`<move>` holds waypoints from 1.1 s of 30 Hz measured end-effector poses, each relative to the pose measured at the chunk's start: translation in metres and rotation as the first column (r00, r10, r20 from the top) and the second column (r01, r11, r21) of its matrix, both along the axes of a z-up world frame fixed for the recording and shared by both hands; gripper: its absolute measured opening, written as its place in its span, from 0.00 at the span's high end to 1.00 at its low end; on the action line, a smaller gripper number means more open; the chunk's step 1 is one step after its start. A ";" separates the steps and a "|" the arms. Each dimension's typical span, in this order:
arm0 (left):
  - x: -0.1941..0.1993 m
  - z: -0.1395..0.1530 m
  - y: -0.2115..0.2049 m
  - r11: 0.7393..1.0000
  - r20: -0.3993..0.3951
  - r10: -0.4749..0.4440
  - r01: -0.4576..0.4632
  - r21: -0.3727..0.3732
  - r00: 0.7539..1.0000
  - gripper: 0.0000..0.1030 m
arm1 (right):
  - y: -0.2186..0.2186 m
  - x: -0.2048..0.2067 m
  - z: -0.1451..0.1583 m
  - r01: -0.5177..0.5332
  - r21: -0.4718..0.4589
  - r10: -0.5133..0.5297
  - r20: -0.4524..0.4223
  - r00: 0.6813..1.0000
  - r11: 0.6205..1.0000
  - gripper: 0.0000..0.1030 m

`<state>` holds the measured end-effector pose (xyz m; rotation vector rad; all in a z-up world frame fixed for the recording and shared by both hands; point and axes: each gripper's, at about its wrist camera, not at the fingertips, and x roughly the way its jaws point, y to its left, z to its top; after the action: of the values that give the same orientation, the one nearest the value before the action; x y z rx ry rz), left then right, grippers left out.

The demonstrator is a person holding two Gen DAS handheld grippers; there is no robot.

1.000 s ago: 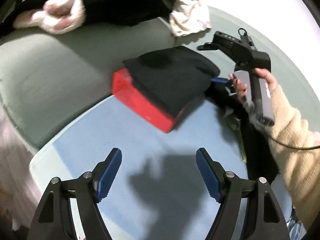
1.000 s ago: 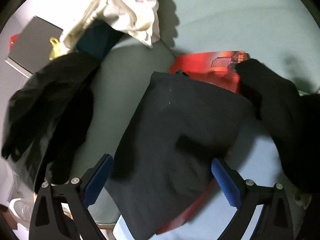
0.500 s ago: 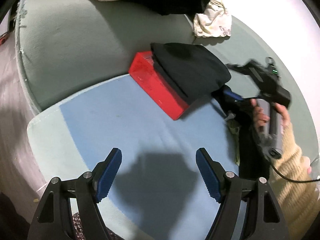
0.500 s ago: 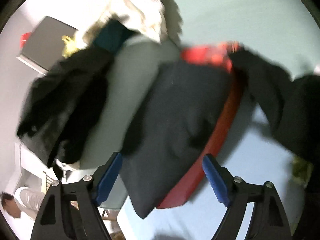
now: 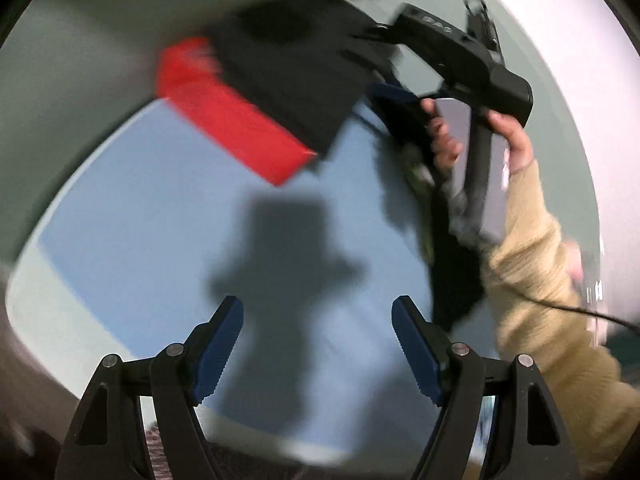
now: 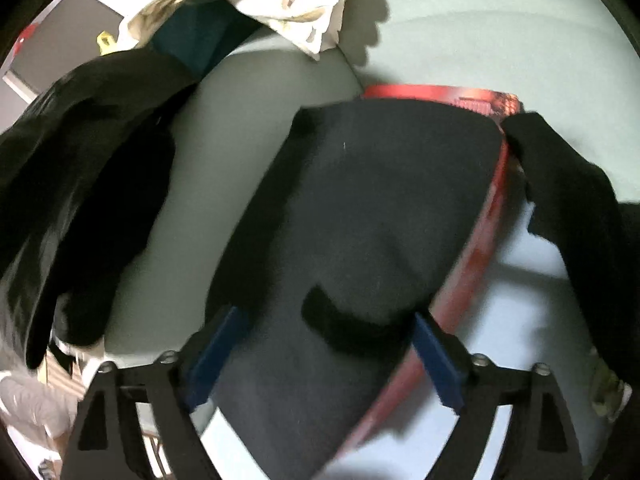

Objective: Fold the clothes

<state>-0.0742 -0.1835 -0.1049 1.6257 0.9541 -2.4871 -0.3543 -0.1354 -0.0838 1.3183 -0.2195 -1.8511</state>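
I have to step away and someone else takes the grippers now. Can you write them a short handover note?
Left gripper: open, empty, above the blue mat.
Right gripper: open, holding nothing, low over the folded dark garment, fingers on either side of its near part.
Things: that garment lies on the red board. A loose black garment lies to the right of the board; a black heap and a white cloth sit on the grey-green cushion.
Done: one garment looks folded.
Left: probably the loose black garment, then the heap.

folded garment (image 6: pixel 360 216) atop box (image 5: pixel 236 132)
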 end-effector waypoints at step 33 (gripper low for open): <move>-0.155 0.078 -0.206 0.963 0.152 0.124 -0.156 0.220 0.981 0.25 | 0.146 0.141 -0.006 -0.047 0.072 0.049 -0.024 0.999 0.996 0.05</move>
<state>-0.2289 -0.3894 -0.0272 1.6959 1.3311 -2.2105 -0.2129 0.0101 -0.0895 1.3366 -0.1079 -1.8490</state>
